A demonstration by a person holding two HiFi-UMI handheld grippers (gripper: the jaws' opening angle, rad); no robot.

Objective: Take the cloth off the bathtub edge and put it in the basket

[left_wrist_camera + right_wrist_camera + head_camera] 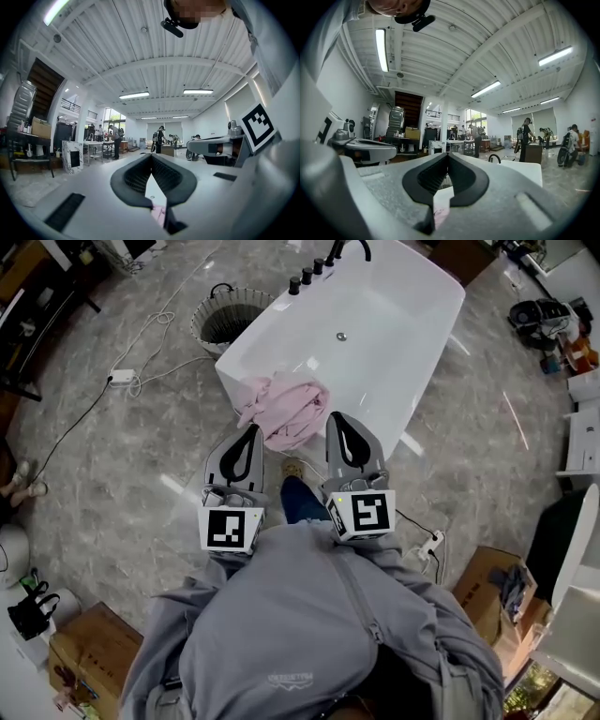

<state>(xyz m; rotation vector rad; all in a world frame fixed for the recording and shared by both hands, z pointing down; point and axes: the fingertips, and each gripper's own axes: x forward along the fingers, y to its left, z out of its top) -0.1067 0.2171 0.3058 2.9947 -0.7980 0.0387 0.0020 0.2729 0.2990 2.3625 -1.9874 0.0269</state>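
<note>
The grey marble floor point(112, 484) fills the head view, and a white tub point(375, 324) stands on it, slanting away from the person. A wicker basket point(228, 317) sits on the floor just beside the tub's far left corner. The pink cloth point(284, 409) lies bunched on the tub's near rim, partly hanging inside. The left gripper point(253, 431) and right gripper point(335, 418) are held side by side in front of the person's grey jacket point(300, 615). Their tips show at either side of the cloth. Both have their jaws clenched together with nothing between them.
</note>
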